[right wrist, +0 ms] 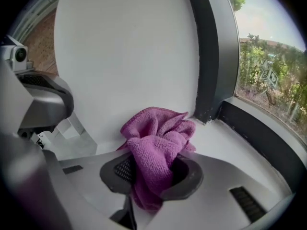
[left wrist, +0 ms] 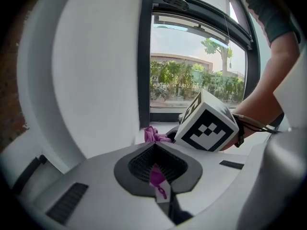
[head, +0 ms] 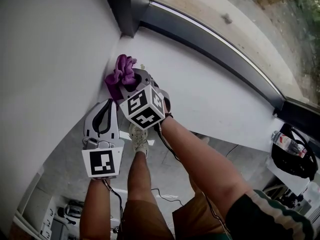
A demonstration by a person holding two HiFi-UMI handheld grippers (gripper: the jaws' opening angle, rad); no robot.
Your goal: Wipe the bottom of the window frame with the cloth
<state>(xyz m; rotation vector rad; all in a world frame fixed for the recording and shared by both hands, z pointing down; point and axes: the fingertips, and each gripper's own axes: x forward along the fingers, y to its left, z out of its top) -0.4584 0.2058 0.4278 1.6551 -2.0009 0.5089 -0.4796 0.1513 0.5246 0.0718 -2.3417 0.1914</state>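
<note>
White sill [head: 210, 99] below the window frame [head: 215, 41]: right gripper [right wrist: 152, 174] clamped on the bunched purple cloth [right wrist: 156, 143] by the frame's left corner, left gripper [left wrist: 157, 166] farther back from the frame, jaws closed on a small purple scrap [left wrist: 156, 177].

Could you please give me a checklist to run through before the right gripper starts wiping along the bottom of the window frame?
1. Grip: the cloth is clamped in the right gripper jaws: ok.
2. Start: cloth at the corner where the wall meets the window frame: ok.
3. Contact: cloth pressed onto the sill: cannot tell.
4. Path: sill bare along its visible stretch: ok.
5. Other tool: left gripper off the path, beside the wall: ok.
6. Its jaws empty: cannot tell; a small purple scrap shows between them.
</note>
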